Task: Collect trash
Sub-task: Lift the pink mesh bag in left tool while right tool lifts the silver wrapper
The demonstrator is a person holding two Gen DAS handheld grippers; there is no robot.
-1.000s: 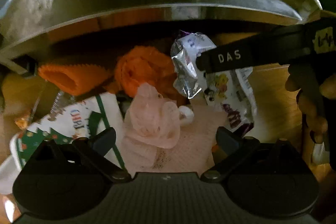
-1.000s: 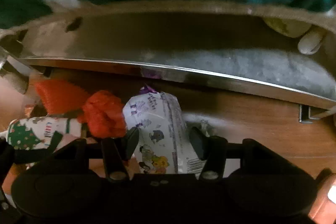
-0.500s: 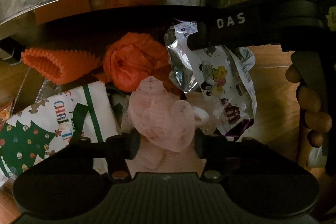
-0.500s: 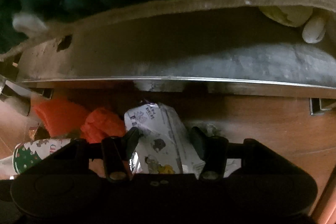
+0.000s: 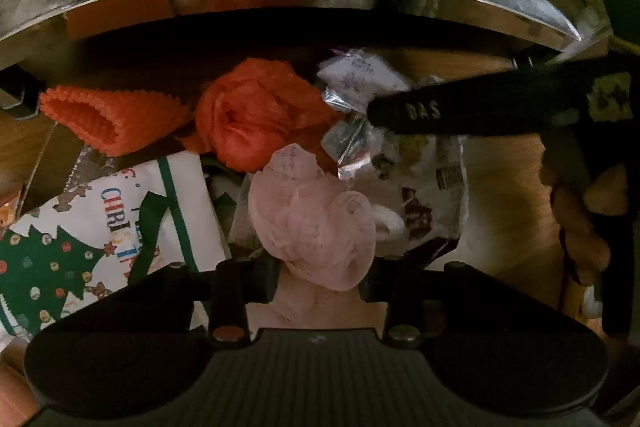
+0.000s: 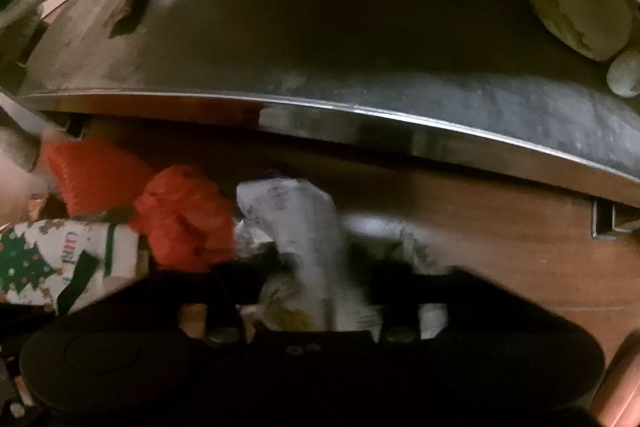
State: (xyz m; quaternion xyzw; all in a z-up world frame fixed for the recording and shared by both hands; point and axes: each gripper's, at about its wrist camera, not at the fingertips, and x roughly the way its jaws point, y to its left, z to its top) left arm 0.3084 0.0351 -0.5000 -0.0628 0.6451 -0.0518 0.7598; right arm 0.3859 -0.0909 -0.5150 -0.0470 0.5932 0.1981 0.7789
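On wrapping paper [image 5: 120, 227]: "CHRIS…" | right claw [image 5: 384, 111]: "DAS", seemingly gripping wrapper [image 6: 308, 227]

1. Motion blur smears the snack wrapper [image 6: 308, 227] and the right gripper [image 6: 316, 279] fingers.
2. The Christmas paper [image 5: 92, 227] is cut off at the left edge.
3. The right gripper's black arm hides part of the snack wrapper [image 5: 424, 179].
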